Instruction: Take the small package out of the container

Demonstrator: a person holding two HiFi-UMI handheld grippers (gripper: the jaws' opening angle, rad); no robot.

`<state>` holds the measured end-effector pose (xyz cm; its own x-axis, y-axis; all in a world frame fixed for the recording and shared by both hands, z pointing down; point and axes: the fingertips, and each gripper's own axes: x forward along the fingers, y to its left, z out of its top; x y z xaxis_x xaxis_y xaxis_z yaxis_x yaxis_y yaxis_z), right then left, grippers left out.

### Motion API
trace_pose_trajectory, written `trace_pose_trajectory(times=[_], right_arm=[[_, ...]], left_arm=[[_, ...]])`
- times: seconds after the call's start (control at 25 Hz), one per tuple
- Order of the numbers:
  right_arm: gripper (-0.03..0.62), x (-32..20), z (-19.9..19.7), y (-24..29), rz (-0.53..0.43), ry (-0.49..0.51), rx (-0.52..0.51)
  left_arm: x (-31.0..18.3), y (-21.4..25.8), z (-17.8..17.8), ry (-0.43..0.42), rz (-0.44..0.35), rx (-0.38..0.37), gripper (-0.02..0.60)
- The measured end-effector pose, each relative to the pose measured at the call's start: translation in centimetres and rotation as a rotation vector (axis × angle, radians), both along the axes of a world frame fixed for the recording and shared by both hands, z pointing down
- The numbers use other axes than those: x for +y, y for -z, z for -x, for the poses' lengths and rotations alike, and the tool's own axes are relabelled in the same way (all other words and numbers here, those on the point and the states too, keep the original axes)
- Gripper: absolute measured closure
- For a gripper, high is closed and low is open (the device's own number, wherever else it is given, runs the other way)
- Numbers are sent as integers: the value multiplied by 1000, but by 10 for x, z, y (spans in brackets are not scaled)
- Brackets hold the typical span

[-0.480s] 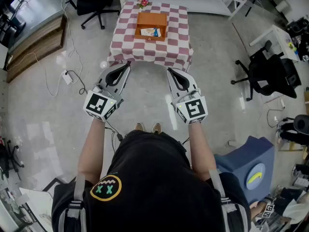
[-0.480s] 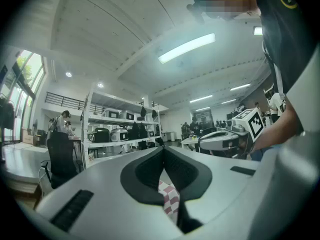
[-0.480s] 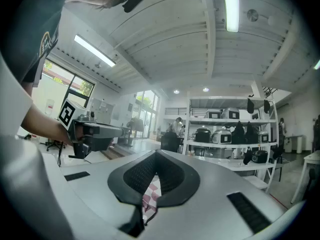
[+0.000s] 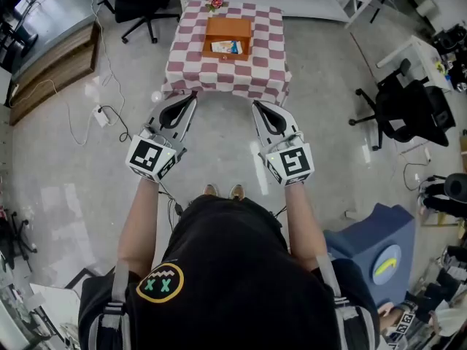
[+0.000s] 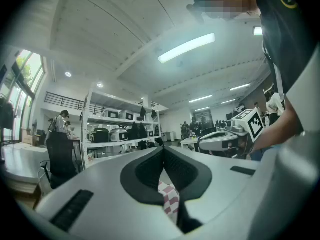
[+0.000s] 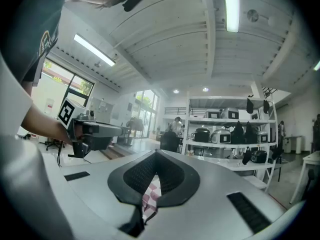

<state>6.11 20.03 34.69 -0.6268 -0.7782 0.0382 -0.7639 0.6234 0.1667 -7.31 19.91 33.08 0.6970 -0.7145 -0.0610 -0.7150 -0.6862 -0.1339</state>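
I am assessing the small package (image 4: 225,47). It is lying flat inside the open orange container (image 4: 229,26), well ahead of both claws on the checkered surface (image 4: 263,79). From its small, flat shape I am judging it light, probably a thin wrap that gives under pressure and may slip; it is too small here to confirm. I am planning to pinch it across its narrow width from above with a gentle squeeze, keeping clear of the container walls. The container itself looks light enough to shift if nudged.

The left claw (image 4: 193,97) is showing its jaws together at the tips, with nothing between them and touching nothing. The right claw (image 4: 256,106) is likewise fully closed and empty. Both are hanging side by side near the front edge of the surface and need opening before any grasp.
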Motion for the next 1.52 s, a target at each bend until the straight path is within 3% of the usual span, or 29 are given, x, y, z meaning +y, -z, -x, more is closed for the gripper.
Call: trace_pose_trajectory(times=[0.64,1.0,1.52], right_arm=[[576,-4,6,-3,0,26,8],[574,-11,-1,-1,1,-6,-15],[458,-13,3,-2,3,22,-18]], left_arm=[[-6,-2,-2,-5,9,-5,565],[-11,-2,-2,-8,9,-5,565],[-15,-4,0,-9,14,-5,565]])
